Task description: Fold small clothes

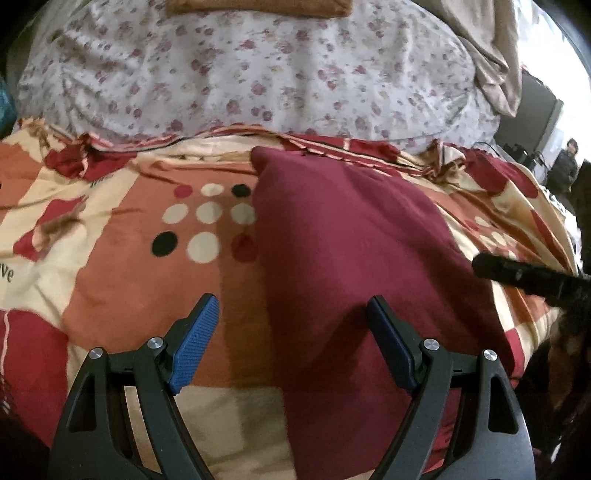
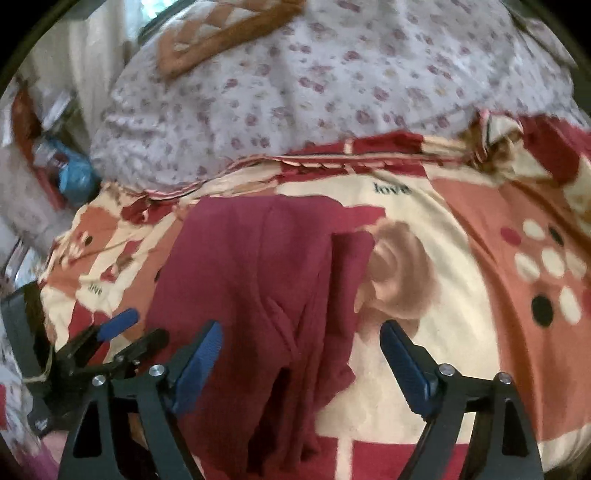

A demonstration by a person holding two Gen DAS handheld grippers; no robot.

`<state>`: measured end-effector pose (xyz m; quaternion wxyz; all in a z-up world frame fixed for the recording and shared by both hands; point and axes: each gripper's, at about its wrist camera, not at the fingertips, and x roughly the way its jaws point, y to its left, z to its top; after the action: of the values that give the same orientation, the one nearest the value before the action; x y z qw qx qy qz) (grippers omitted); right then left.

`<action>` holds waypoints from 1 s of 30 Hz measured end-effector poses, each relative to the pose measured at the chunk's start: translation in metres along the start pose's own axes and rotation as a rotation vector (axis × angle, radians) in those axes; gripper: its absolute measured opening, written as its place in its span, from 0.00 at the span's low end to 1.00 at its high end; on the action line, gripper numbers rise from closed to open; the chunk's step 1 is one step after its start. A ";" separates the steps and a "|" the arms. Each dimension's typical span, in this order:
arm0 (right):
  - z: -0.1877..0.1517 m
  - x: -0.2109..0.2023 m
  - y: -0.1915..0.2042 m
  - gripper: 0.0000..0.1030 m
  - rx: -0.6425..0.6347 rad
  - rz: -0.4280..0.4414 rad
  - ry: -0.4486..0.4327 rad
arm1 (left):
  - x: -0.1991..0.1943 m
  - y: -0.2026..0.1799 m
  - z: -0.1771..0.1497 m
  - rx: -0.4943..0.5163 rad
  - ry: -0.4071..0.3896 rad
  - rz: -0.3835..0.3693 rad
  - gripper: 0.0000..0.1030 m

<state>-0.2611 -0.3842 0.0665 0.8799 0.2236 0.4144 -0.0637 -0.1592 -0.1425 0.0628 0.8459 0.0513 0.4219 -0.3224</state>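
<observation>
A dark red small garment (image 1: 354, 240) lies folded lengthwise on the patterned bedcover (image 1: 122, 266). My left gripper (image 1: 293, 306) is open and empty, hovering over the garment's left edge. In the right wrist view the garment (image 2: 258, 266) shows creased folds along its right side. My right gripper (image 2: 301, 332) is open and empty above its near end. The left gripper (image 2: 136, 328) shows at the left of that view, and a finger of the right gripper (image 1: 517, 273) reaches in at the right of the left wrist view.
A white floral quilt (image 1: 251, 74) is bunched across the back of the bed. A brown cushion (image 2: 221, 33) lies on it. Clutter with a blue bag (image 2: 74, 173) stands off the bed's left side. A person (image 1: 563, 166) sits far right.
</observation>
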 end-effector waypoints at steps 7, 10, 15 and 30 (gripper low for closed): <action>0.002 0.022 0.000 0.83 -0.013 -0.012 0.036 | 0.009 0.003 -0.003 -0.023 0.017 -0.019 0.80; 0.007 0.028 -0.003 0.83 0.000 -0.021 0.028 | 0.012 0.002 -0.001 -0.021 0.023 -0.026 0.80; 0.010 0.043 -0.010 0.84 0.023 -0.003 0.044 | 0.020 -0.001 0.006 -0.017 0.035 -0.035 0.80; 0.016 0.063 -0.028 0.98 0.070 0.087 0.058 | 0.032 -0.008 0.017 0.010 0.067 -0.037 0.80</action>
<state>-0.2174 -0.4112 0.0177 0.8612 0.2737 0.4270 -0.0332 -0.1378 -0.1711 0.0511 0.8247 0.0586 0.4493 -0.3384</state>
